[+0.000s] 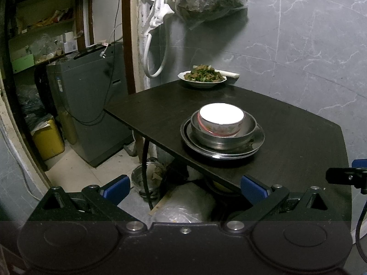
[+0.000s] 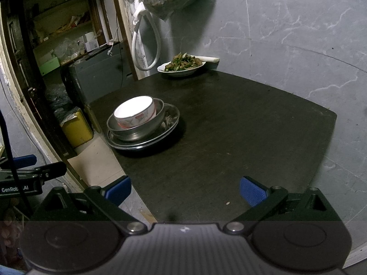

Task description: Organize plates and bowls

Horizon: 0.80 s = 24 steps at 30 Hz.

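The stacking looks essentially done: ahead of both wide, empty jaws, the white bowl nests in a steel bowl on stacked steel plates. Only the plate of food sits apart, far beyond. Dark table; grey marbled wall behind.

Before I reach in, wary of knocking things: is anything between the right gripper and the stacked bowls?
Nothing visible: only bare dark table lies between the open right gripper and the stacked bowls.
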### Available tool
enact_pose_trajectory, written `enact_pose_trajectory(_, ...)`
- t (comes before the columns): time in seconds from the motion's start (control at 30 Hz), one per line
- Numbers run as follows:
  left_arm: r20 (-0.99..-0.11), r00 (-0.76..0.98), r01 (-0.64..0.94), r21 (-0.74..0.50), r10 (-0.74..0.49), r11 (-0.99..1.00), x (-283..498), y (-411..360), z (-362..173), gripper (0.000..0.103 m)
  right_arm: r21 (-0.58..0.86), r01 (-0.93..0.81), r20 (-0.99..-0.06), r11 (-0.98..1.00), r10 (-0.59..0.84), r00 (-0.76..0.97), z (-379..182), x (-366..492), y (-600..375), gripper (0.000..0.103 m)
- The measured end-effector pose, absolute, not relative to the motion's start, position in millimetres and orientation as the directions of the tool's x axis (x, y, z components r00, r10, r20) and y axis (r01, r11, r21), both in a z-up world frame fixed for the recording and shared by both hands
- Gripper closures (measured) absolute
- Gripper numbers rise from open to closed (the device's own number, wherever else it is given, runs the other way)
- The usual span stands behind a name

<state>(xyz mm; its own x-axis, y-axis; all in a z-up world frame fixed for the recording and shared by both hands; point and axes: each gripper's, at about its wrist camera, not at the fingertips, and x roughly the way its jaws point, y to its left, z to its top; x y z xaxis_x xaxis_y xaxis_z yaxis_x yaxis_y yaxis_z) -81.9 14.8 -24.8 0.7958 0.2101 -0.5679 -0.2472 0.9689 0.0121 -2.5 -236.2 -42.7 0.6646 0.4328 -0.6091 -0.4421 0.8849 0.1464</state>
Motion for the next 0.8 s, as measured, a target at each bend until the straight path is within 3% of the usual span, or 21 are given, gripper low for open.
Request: enact_pose_trajectory(0.8, -0.578, 0.791, -0.224, 0.031, 0.200, 0.974, -72.8, 19.0, -27.6, 0.001, 0.151, -0.451, -0.624, 0.880, 0.439, 0.647, -48.0, 7.2, -232.3, 0.000)
